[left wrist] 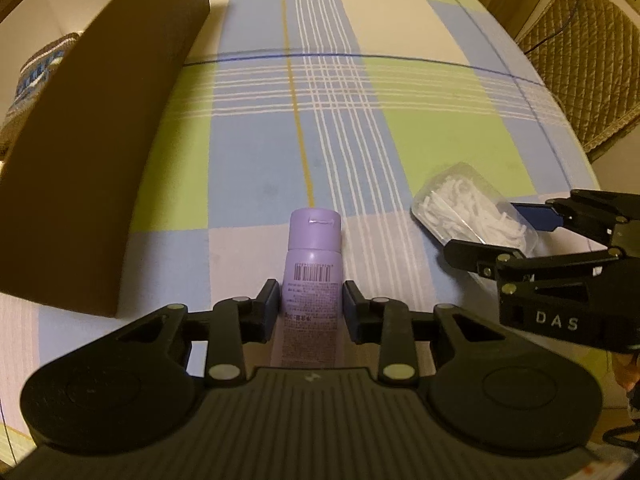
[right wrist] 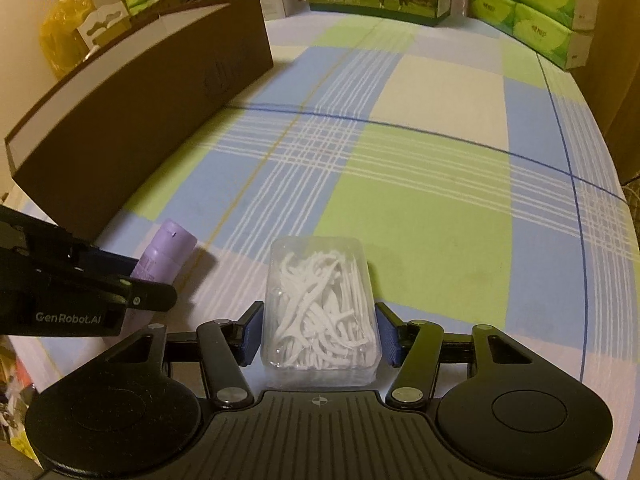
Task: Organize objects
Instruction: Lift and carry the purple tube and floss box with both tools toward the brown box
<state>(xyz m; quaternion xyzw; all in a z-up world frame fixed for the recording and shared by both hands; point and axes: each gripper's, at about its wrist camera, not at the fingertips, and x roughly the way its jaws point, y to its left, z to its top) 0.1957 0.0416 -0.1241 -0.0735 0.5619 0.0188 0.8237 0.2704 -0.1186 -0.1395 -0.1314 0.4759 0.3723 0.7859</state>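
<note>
A lilac tube [left wrist: 310, 276] lies flat beside a clear box of white floss picks [right wrist: 320, 316] on the checked cloth.

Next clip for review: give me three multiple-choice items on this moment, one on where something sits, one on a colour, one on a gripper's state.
1. Where is the brown box relative to the purple bottle?
A. on the bottle's left
B. on its right
C. on top of it

2. What colour are the floss picks in the clear container?
A. green
B. white
C. purple

3. How do the left gripper's fingers stand?
A. spread wide above the box
B. either side of the bottle
C. around the container

Answers: 1 A, the box stands at the cloth's left edge, left of the bottle. 2 B, white picks show through the plastic. 3 B, a pad sits on each side of the bottle's body.
</note>
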